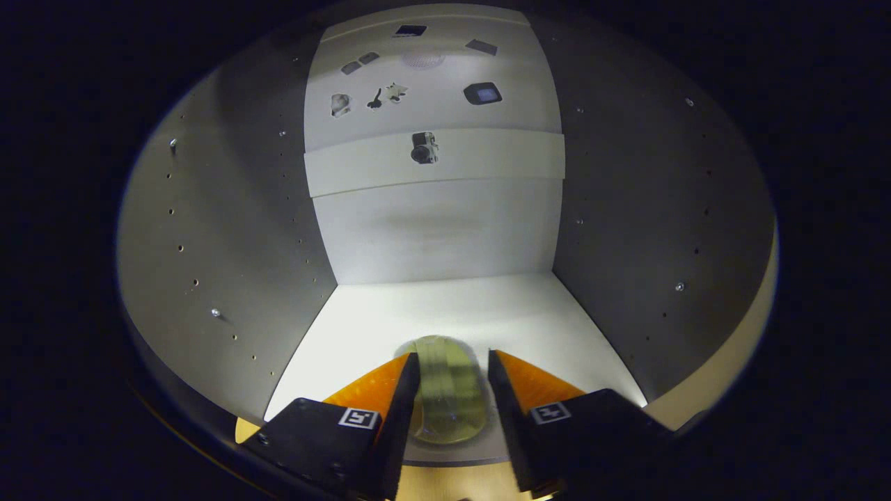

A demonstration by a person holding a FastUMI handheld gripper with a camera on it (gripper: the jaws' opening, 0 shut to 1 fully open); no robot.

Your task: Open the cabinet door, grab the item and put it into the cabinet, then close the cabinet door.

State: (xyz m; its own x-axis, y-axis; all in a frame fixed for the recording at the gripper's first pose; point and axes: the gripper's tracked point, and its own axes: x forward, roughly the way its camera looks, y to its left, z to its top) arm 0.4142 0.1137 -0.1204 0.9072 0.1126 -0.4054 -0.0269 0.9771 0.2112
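Observation:
I am looking into the open cabinet, whose white floor (445, 306) runs back to a pale rear wall. A yellow-green translucent item (449, 393) lies low over the front of that floor, between my fingers. My gripper (454, 362) is shut on it, with one finger tight on each side. The item's far end reaches a little beyond the fingertips, and its near end stops short of the floor's front edge. The cabinet door is not in sight.
Grey side walls (230, 236) with rows of small holes close in left and right (654, 229). A white rail (487, 160) crosses above the rear wall, with a small dark fitting (423, 148) on it. The booth's ceiling shows beyond it. The floor behind the item is bare.

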